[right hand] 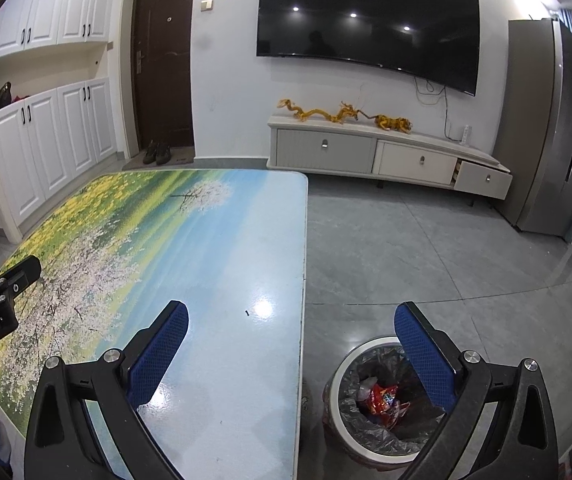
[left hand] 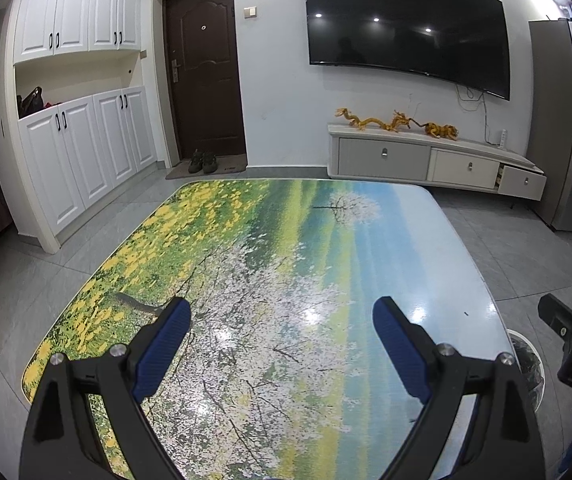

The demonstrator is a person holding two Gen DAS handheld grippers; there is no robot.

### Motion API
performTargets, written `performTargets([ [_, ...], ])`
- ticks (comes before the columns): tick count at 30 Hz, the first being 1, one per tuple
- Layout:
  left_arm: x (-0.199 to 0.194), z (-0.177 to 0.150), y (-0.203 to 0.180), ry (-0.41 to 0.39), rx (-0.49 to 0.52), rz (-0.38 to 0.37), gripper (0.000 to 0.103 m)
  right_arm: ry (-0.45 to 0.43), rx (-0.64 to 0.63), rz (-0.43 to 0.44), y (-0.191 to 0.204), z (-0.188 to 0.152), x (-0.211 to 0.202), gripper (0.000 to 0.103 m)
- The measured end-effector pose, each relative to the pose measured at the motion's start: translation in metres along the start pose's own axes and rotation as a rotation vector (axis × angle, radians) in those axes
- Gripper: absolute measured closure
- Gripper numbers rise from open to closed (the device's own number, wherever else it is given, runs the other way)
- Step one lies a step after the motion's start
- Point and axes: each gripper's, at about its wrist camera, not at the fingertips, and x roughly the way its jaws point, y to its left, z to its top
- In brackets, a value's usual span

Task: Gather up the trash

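Note:
A round trash bin (right hand: 345,368) with a grey liner stands on the floor just right of the table. Inside it lie a red snack wrapper (right hand: 383,398) and other crumpled trash. My right gripper (right hand: 291,320) is open and empty, straddling the table's right edge and the bin. My left gripper (left hand: 282,314) is open and empty above the table (left hand: 270,264), whose top bears a flower-field print. A tiny dark speck (right hand: 247,313) lies on the table near its right edge. The bin's rim also shows in the left wrist view (left hand: 527,340).
A low TV cabinet (right hand: 385,152) with one drawer ajar stands against the far wall under a wall-mounted TV (right hand: 365,20). A fridge (right hand: 545,128) is at right. White cupboards (left hand: 82,152) and a dark door (left hand: 206,72) are at left. Grey tiled floor (right hand: 425,248) surrounds the table.

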Motion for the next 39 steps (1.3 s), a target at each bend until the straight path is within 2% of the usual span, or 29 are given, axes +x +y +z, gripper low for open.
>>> performTargets([
  [18, -0.016, 0.009, -0.028, -0.047, 0.039, -0.038, 0.010, -0.053, 0.032, -0.013, -0.018, 0.000, -0.016, 0.001],
  [39, -0.012, 0.014, -0.039, -0.048, 0.054, -0.053, 0.010, -0.039, 0.059, -0.019, -0.026, -0.003, -0.010, 0.001],
])
